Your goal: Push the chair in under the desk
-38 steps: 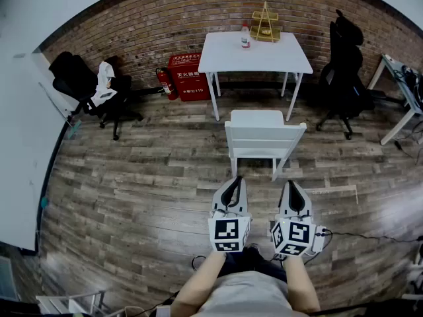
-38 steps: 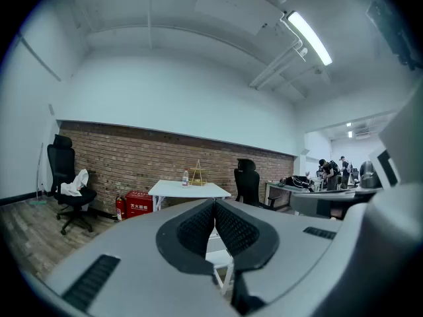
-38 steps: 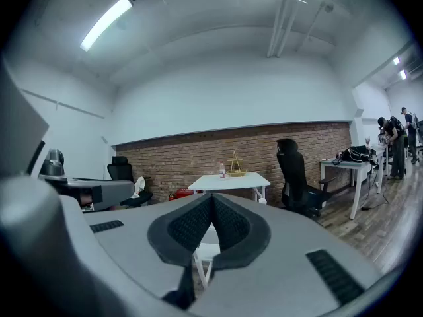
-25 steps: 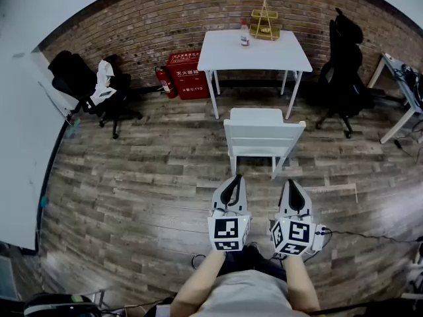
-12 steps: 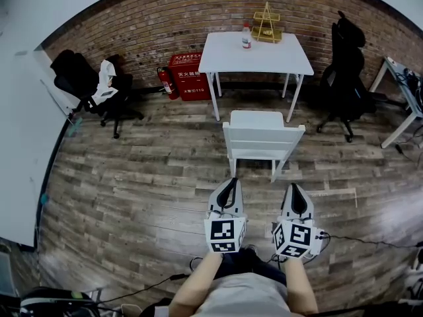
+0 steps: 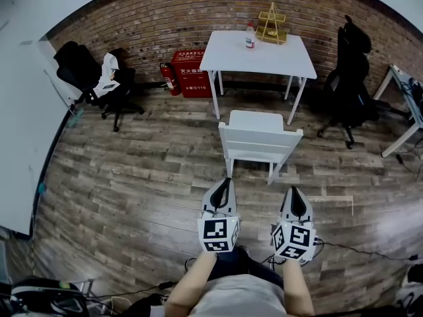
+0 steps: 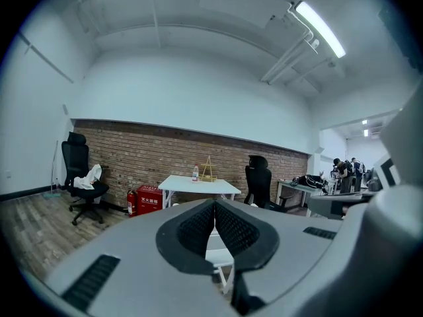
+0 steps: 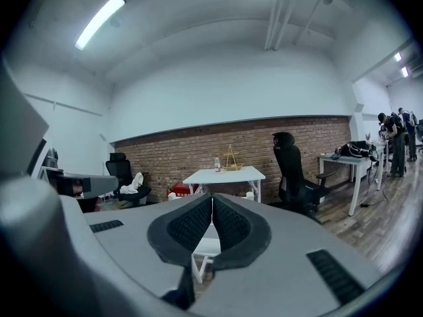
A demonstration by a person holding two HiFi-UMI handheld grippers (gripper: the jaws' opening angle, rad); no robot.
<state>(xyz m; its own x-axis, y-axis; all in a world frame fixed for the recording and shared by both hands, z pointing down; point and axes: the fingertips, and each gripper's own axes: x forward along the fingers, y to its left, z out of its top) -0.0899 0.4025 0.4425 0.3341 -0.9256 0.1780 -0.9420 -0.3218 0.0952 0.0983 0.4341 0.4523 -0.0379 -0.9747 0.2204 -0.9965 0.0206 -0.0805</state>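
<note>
the chair [image 6: 260, 137] is standing on open floor [image 6: 132, 170] just short of the worktop [image 6: 261, 53], its back facing the left claw [image 6: 227, 181] and right claw [image 6: 293, 190]. both are hovering behind it, pinched together and empty. only the gripper views are showing people [image 7: 344, 170] at the far right.

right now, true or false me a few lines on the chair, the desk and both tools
1. The white chair is tucked under the white desk. False: it stands on the floor in front of the desk.
2. The left tool and right tool are both shut and empty. True.
3. The left tool touches the chair. False: it is short of the chair.
4. A bottle stands on the desk. True.
</note>
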